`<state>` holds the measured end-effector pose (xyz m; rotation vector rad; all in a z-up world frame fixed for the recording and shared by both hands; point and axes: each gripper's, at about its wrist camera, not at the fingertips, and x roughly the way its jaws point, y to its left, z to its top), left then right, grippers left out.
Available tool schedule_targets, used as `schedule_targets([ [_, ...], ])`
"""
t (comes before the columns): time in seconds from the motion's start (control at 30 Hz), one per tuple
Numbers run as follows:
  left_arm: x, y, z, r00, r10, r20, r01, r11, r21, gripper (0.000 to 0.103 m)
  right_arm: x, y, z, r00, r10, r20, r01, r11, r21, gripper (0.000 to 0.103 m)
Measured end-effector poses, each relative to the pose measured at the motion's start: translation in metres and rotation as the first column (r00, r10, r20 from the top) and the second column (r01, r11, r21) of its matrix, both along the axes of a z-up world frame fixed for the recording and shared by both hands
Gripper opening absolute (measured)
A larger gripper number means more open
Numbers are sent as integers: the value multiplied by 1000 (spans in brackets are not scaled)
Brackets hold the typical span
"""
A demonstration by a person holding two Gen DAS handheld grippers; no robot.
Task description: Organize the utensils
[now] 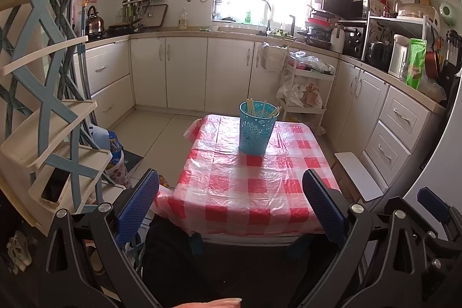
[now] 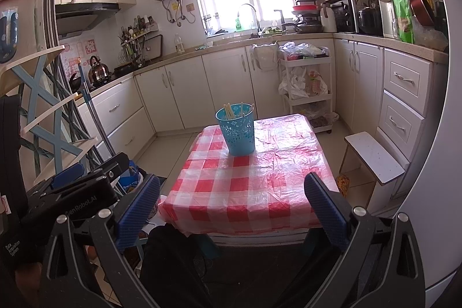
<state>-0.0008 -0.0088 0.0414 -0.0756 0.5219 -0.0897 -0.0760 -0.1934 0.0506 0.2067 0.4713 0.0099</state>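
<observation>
Chopsticks (image 1: 261,108) are standing in the blue cup (image 1: 256,129).
Both grippers, left gripper (image 1: 231,201) and right gripper (image 2: 232,204), are hovering released and empty near the checkered table (image 1: 245,192).

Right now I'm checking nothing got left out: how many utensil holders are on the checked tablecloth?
1. A blue perforated plastic cup stands upright near the far end of the red-and-white checked tablecloth, holding pale chopsticks. No loose utensils show on the cloth.

I note tablecloth (image 1: 254,186) red-and-white check. Cup (image 1: 255,129) turquoise, pale floral cut-out pattern; chopsticks (image 1: 261,108) cream. Gripper pads (image 2: 138,210) blue, textured; frames black. Cabinets (image 1: 184,71) off-white. Rack (image 1: 52,111) cream shelves, blue-grey crossbars.
</observation>
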Motion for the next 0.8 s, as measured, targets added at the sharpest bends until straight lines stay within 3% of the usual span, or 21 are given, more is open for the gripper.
schedule_targets([
  [0.33,0,0,0,1000,-8,1,8,1000,4,95,0,1,1,1000,-1,0,1,1000,0,96],
  [0.8,13,13,1,1000,30,-10,-29,997,78,95,1,0,1,1000,0,-2,0,1000,0,96],
])
